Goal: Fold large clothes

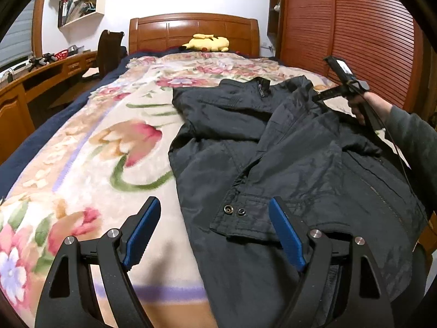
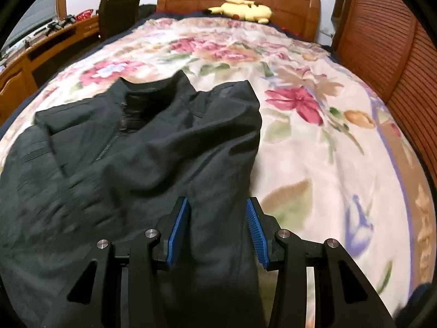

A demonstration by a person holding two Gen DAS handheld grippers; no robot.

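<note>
A black zip jacket (image 1: 273, 142) lies on the floral blanket (image 1: 103, 142), collar toward the headboard, one sleeve folded across its front with a snap cuff (image 1: 237, 216) near me. My left gripper (image 1: 215, 216) is open, its blue pads on either side of that cuff just above it. In the right wrist view the jacket (image 2: 136, 150) fills the left half. My right gripper (image 2: 218, 213) is open with a strip of jacket fabric between its jaws. It also shows in the left wrist view (image 1: 322, 97) at the jacket's far right shoulder.
A yellow plush toy (image 1: 207, 43) lies by the wooden headboard (image 1: 191, 27). A wooden desk (image 1: 41, 73) and dark chair (image 1: 109, 49) stand left of the bed. A slatted wooden wardrobe (image 1: 355, 27) stands on the right. The blanket (image 2: 314, 136) lies bare right of the jacket.
</note>
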